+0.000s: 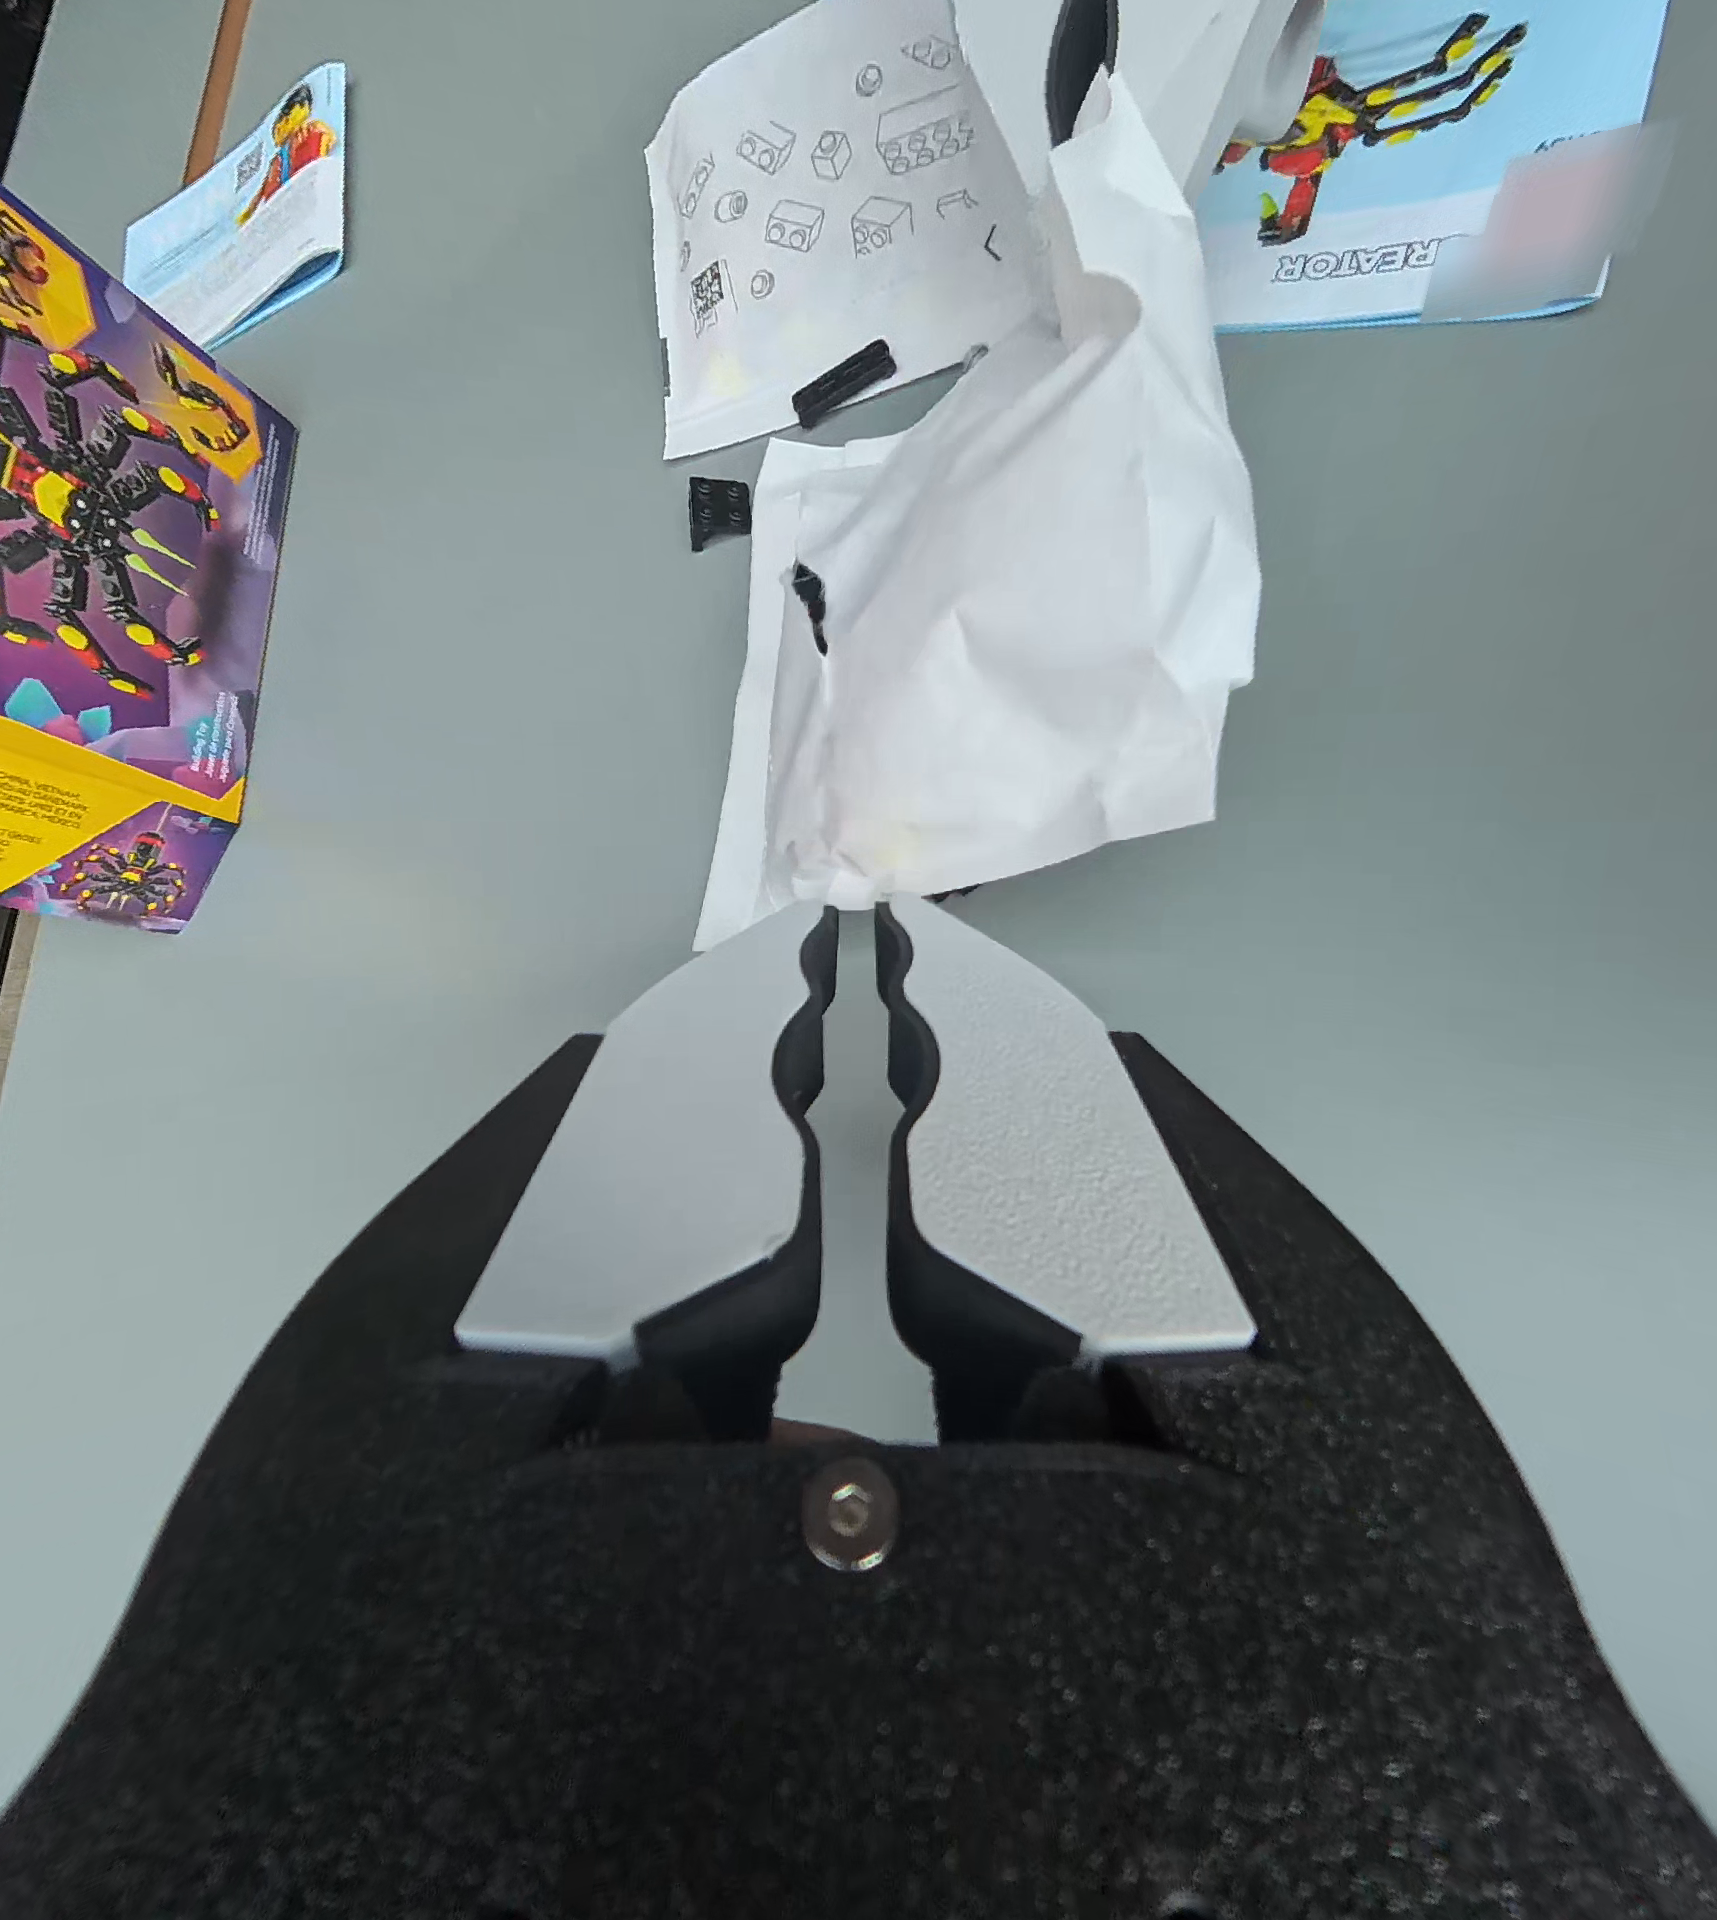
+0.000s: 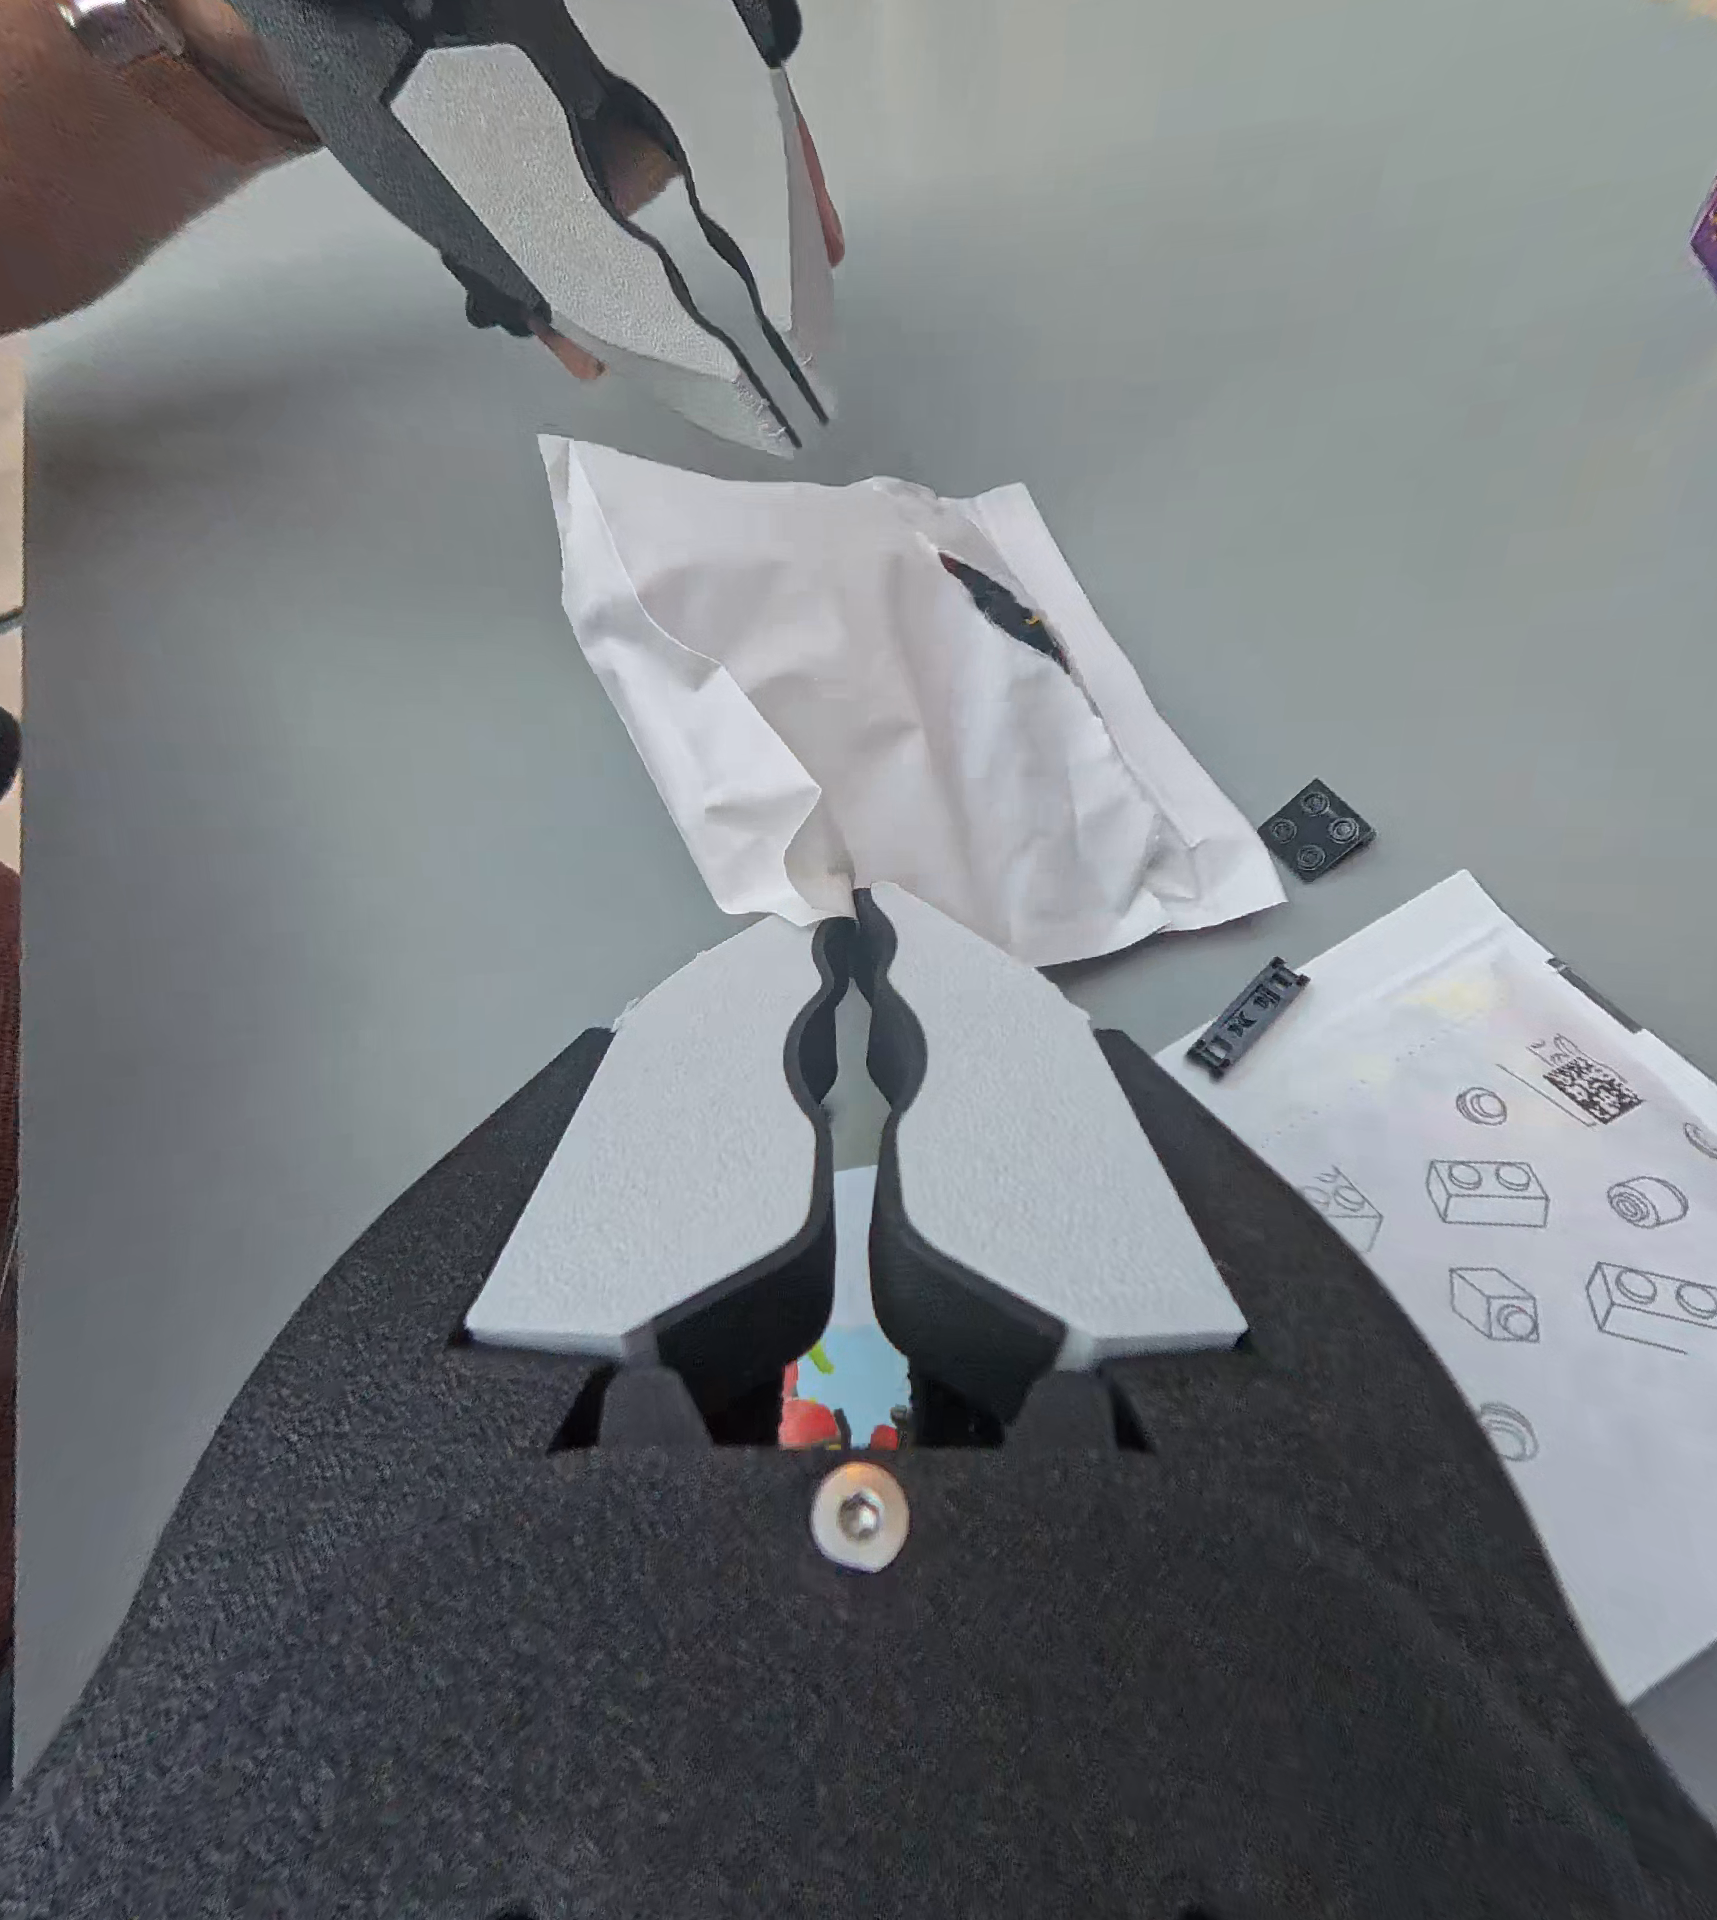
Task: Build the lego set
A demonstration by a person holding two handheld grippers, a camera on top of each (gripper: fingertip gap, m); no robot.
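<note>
A crumpled white paper bag point(image 1: 989, 623) spans between both grippers above the grey table. My right gripper point(image 2: 859, 902) is shut on the bag's point(image 2: 833, 675) near bunched corner. My left gripper point(image 1: 859, 914) has its jaws a narrow gap apart at the bag's opposite edge. I cannot tell whether it pinches the paper. It also shows in the right wrist view point(image 2: 800, 431). A tear point(image 2: 1005, 613) in the bag shows dark pieces inside. A black 2x2 plate point(image 2: 1316, 829) and a long black piece point(image 2: 1247, 1013) lie loose beside it, also in the left wrist view point(image 1: 719, 509) point(image 1: 841, 382).
A second flat white bag point(image 2: 1560, 1247) printed with brick drawings lies right of my right gripper. The purple set box point(image 1: 75, 582) stands at the left table edge. A blue instruction booklet point(image 1: 1405, 177) and a small leaflet point(image 1: 241, 208) lie beyond. A hand point(image 2: 54, 156) holds the left gripper. The tips of one gripper are about 12 centimeters away from the tips of the other. To the long black piece point(image 2: 1247, 1013): right tips about 8 centimeters, left tips about 15 centimeters. Look for it in the left wrist view point(image 1: 846, 375) too. Between my right fingertips and the black 2x2 plate point(image 2: 1316, 829) there is roughly 10 centimeters. My left wrist view point(image 1: 722, 492) looks at it from another angle.
</note>
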